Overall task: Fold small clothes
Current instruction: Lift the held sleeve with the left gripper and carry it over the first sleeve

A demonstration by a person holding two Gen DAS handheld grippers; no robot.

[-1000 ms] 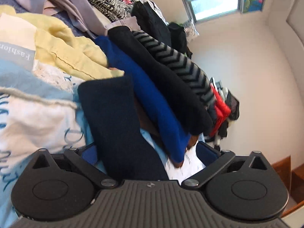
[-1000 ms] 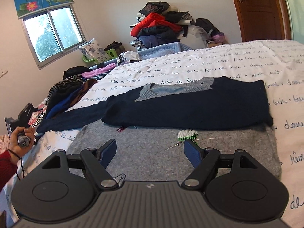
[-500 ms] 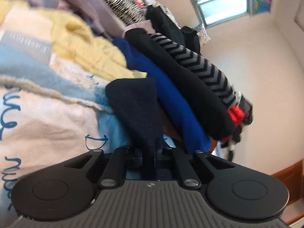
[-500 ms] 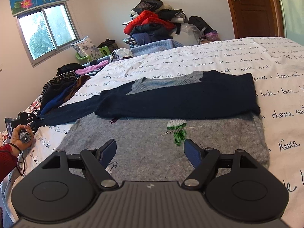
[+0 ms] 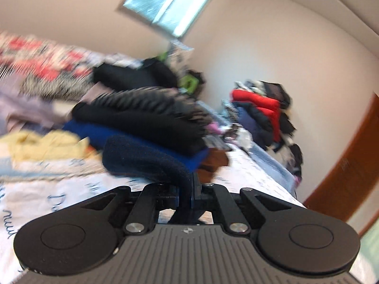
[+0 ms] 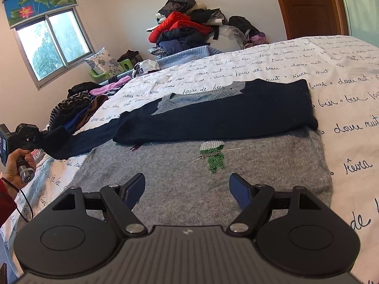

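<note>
A small sweater [image 6: 213, 184] lies flat on the bed, grey below and navy [image 6: 225, 120] above, with a green figure on its front. Its navy left sleeve [image 6: 78, 139] stretches out toward the bed's left edge. My left gripper [image 5: 186, 189] is shut on the end of that sleeve [image 5: 142, 158], which bulges forward from the jaws. In the right wrist view the left gripper [image 6: 43, 133] sits at the far left, held by a hand [image 6: 19, 165]. My right gripper [image 6: 187, 179] hovers open over the grey hem with nothing between its fingers.
The printed bedspread [image 6: 308, 66] spreads wide to the right. Folded clothes [image 6: 75, 111] are stacked along the bed's left edge, blurred in the left wrist view [image 5: 142, 118]. A heap of clothes [image 6: 187, 30] rises beyond the bed, near a wooden door [image 6: 308, 7].
My left gripper closed on the navy sleeve end, then lifted and rolled with it, raising the cuff off the bed. The right gripper has barely shifted.
</note>
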